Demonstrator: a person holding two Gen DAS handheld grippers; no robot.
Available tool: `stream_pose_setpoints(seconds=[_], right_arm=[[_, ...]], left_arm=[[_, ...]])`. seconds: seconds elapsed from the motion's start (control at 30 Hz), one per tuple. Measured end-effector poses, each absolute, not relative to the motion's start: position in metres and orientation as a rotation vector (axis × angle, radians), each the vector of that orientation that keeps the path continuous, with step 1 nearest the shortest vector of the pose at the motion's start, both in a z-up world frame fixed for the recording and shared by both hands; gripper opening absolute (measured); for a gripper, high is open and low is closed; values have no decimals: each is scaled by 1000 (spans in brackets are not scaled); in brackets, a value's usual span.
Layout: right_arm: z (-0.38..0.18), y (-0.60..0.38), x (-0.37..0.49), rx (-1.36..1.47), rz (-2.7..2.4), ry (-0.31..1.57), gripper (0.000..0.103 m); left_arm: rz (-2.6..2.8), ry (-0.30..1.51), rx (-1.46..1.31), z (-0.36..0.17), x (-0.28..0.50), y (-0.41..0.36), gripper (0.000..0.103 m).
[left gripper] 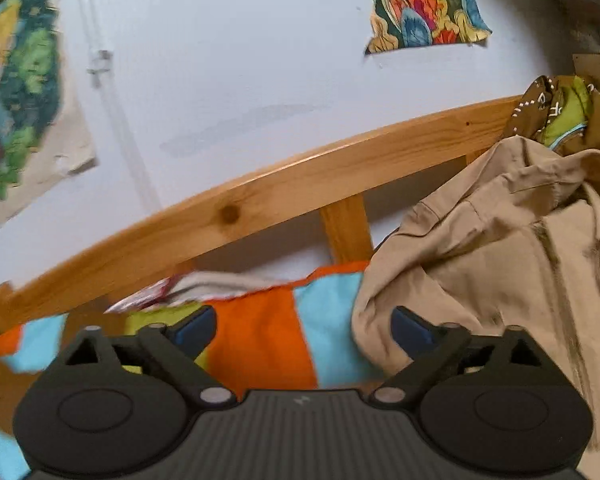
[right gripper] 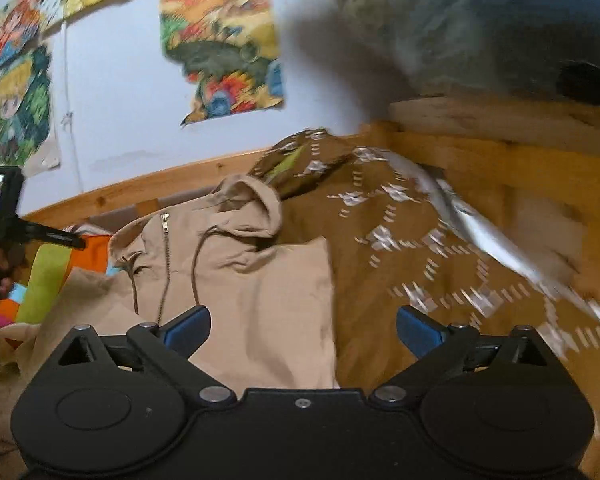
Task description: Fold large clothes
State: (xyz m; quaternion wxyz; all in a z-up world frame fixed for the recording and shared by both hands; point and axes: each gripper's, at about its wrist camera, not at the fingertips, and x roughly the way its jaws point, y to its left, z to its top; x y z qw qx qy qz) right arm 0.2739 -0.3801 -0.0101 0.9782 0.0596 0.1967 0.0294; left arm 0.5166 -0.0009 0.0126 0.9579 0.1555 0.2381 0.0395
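Note:
A beige zip hoodie (right gripper: 236,264) lies on the bed, hood toward the wall, with a zipper and drawstrings showing. In the left wrist view the hoodie (left gripper: 500,240) is bunched at the right. My left gripper (left gripper: 302,330) is open and empty, above the striped bedspread (left gripper: 260,332), its right finger close to the hoodie's edge. My right gripper (right gripper: 302,330) is open and empty, hovering over the hoodie's lower right part. The left gripper also shows at the left edge of the right wrist view (right gripper: 60,240).
A brown patterned blanket (right gripper: 420,240) lies right of the hoodie. A wooden bed rail (left gripper: 260,208) runs along the pale wall with posters (right gripper: 224,48). A wooden headboard (right gripper: 500,152) stands at the right, with blurred grey-blue bedding (right gripper: 480,20) above.

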Motion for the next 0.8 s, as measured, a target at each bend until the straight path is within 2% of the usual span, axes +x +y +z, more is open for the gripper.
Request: stream_pose_setpoints(seconds=[0.1, 0.2, 0.3, 0.33, 0.37, 0.4, 0.43, 0.53, 0.6, 0.63, 0.67, 0.73, 0.8], right_arm=[[11, -375, 338, 11, 133, 435, 92], [19, -353, 401, -157, 184, 407, 81], [17, -334, 459, -229, 189, 418, 70], [15, -328, 479, -233, 185, 434, 69], [12, -322, 496, -243, 176, 451, 68], [9, -315, 514, -264, 159, 458, 67], [6, -309, 528, -286, 146, 458, 67], [-2, -297, 565, -380, 102, 464, 66], [-3, -293, 582, -383, 87, 476, 54], [-3, -293, 587, -371, 79, 491, 26], [-2, -294, 591, -357, 72, 499, 4], [5, -302, 584, -282, 49, 446, 3], [17, -319, 570, -180, 42, 361, 3]], left_arm=[[55, 472, 339, 1, 537, -5, 82], [-1, 482, 335, -7, 544, -4, 74], [-29, 521, 351, -15, 550, -8, 58], [-34, 530, 366, -17, 552, -10, 49], [-34, 541, 385, -19, 555, -12, 32], [-21, 551, 394, -20, 558, -15, 23], [-5, 566, 391, -21, 562, -16, 7], [45, 557, 301, -18, 565, -12, 3], [85, 505, 221, -11, 560, -4, 3], [108, 467, 164, -5, 556, 4, 3], [106, 426, 73, 2, 550, 17, 3], [64, 368, -45, 13, 538, 34, 4], [59, 301, -31, 17, 523, 32, 4]])
